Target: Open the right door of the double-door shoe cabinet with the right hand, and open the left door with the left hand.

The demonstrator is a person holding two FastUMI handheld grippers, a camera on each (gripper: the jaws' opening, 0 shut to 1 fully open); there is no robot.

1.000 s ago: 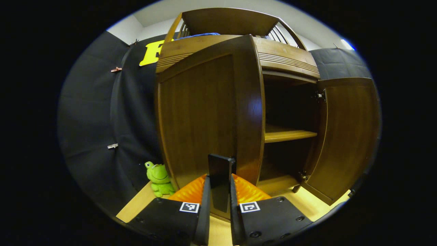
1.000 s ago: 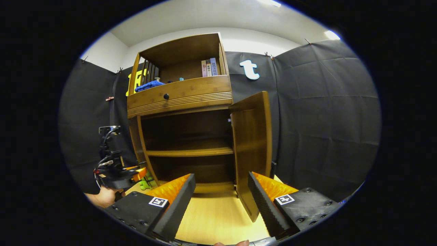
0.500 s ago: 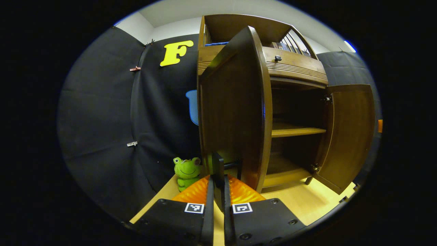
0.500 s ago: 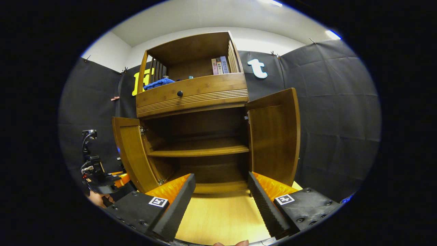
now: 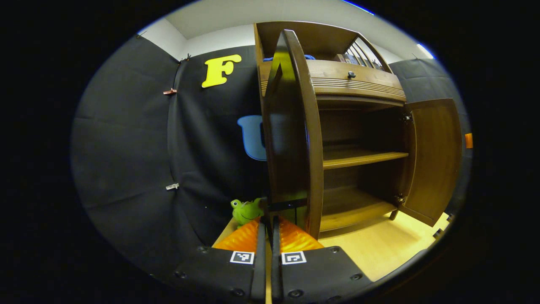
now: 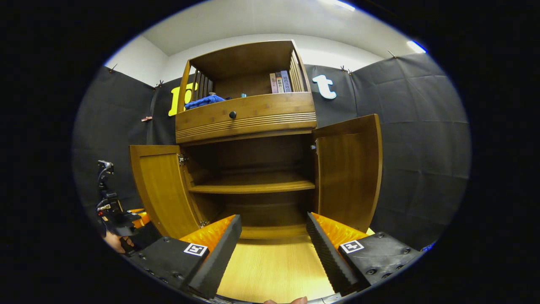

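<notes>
Now both doors (image 6: 162,185) open, cabinet (image 6: 249,118) exposed

green frog toy (image 5: 246,210) partly behind left door (image 5: 291,139), book spines (image 6: 280,82) unreadable

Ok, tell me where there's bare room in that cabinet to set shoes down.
Both shelves look bare: the middle shelf and the bottom shelf, between the left door and right door. The top is crowded with a blue cloth and books.
</notes>
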